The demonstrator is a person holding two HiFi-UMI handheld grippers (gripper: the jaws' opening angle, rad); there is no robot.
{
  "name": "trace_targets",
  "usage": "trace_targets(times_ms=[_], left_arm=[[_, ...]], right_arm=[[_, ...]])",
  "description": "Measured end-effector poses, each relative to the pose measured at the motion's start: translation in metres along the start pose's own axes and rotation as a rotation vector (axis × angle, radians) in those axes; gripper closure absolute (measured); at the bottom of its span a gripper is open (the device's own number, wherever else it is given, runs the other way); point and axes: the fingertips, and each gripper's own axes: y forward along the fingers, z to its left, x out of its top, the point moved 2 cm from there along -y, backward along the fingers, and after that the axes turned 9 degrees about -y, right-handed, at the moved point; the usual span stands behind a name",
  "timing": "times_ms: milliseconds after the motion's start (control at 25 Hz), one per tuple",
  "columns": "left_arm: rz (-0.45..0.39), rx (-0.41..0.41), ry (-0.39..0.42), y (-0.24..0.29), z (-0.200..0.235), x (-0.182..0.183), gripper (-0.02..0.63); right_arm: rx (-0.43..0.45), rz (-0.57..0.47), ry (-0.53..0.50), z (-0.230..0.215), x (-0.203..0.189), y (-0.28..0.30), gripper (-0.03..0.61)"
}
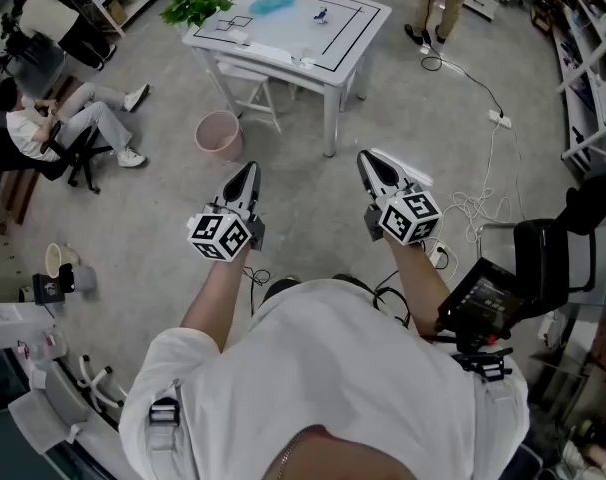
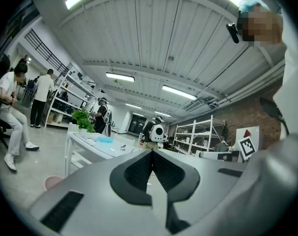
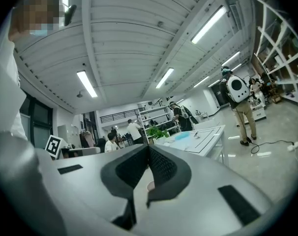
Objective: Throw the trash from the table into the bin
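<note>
A white table [image 1: 353, 28] stands a few steps ahead. On it lie a crumpled blue piece of trash [image 1: 273, 3], a small dark scrap [image 1: 321, 15] and a white scrap [image 1: 235, 36]. A pink bin [image 1: 219, 135] sits on the floor beside the table's near left leg. My left gripper [image 1: 247, 174] and right gripper [image 1: 367, 162] are held out level over the floor, well short of the table, both shut and empty. In the left gripper view the left gripper [image 2: 152, 154] points at the table [image 2: 85, 144], the blue trash [image 2: 104, 139] and the bin [image 2: 53, 182]. The right gripper [image 3: 149, 149] faces the table [image 3: 208, 140].
A potted plant [image 1: 193, 8] stands at the table's far left corner and a white chair [image 1: 255, 86] is tucked under it. A person sits at the left [image 1: 58, 128]; another stands behind the table [image 1: 441, 3]. Cables [image 1: 475, 208] and a black chair [image 1: 548, 258] lie at the right.
</note>
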Motion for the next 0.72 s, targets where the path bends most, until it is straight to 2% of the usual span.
trace_targets(times_ms=[400, 720], left_arm=[[-0.038, 0.075, -0.004, 0.021, -0.011, -0.01, 0.609], [-0.051, 0.125, -0.01, 0.028, 0.019, -0.005, 0.609]], right_arm=[[0.064, 0.021, 0.013, -0.03, -0.001, 0.002, 0.569], [0.111, 0.05, 0.011, -0.033, -0.013, 0.044, 0.569]])
